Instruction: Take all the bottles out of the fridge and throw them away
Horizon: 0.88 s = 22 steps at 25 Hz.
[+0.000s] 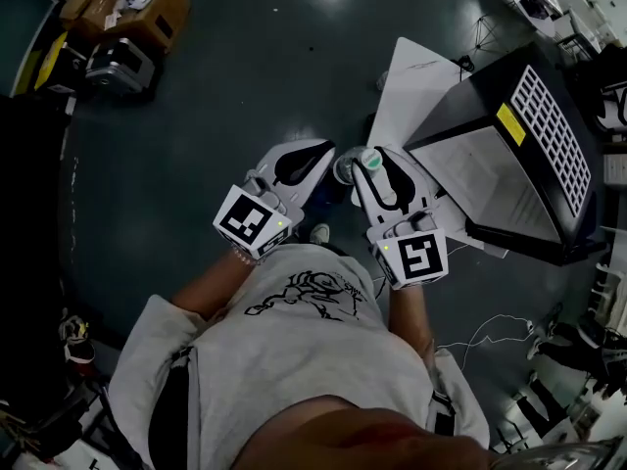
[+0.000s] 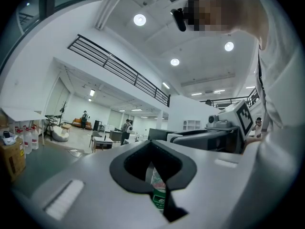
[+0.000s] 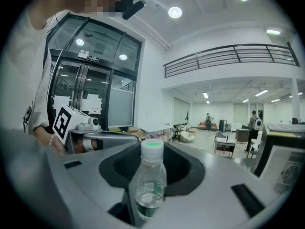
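In the head view both grippers are held side by side in front of my body, over a dark floor. In the right gripper view a clear bottle (image 3: pixel 150 185) with a green cap stands upright, and my right gripper (image 3: pixel 152 151) is shut on it. From above, that cap (image 1: pixel 369 159) shows at the tip of the right gripper (image 1: pixel 372 169). My left gripper (image 1: pixel 321 157) is shut on a second bottle (image 2: pixel 159 193). Only its green label shows through the gap in the jaws; its end (image 1: pixel 343 171) peeks out in the head view. The black fridge (image 1: pixel 529 140) with a white grille stands to the right.
A white panel (image 1: pixel 421 86) lies on the floor beside the fridge. Cardboard boxes (image 1: pixel 132 8) and black equipment (image 1: pixel 118 62) sit at the far left. White cables (image 1: pixel 490 331) trail at lower right. Desks and distant people (image 3: pixel 254 123) fill the hall behind.
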{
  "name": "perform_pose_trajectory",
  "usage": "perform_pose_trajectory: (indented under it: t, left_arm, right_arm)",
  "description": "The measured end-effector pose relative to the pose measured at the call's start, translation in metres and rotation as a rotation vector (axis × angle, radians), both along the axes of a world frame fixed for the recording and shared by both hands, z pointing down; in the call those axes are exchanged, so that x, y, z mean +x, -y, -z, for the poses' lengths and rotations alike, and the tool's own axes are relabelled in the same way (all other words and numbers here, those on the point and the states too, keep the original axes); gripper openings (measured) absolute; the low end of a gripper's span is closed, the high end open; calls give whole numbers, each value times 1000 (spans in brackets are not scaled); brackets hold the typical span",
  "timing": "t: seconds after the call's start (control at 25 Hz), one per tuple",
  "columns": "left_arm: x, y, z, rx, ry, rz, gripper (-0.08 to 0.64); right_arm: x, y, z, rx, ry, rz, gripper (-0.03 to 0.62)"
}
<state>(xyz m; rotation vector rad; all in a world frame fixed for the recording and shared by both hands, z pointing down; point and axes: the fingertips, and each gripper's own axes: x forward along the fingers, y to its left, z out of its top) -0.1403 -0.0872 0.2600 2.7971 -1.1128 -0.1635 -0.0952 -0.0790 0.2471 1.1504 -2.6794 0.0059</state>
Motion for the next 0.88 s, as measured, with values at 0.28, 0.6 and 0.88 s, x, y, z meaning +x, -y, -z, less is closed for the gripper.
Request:
perform_pose_trajectory:
  t: [0.28, 0.6, 0.88]
  left_arm:
    - [3, -2, -22, -31, 28, -9, 9]
    - [6, -6, -41, -57, 45, -14, 9]
    - [4, -4, -60, -72, 56, -14, 9]
  right_arm:
    - [-2, -2, -23, -14, -11, 10, 149]
    - [-4, -4, -44, -36, -8, 8, 149]
    - [-5, -3, -65, -35, -22, -9, 149]
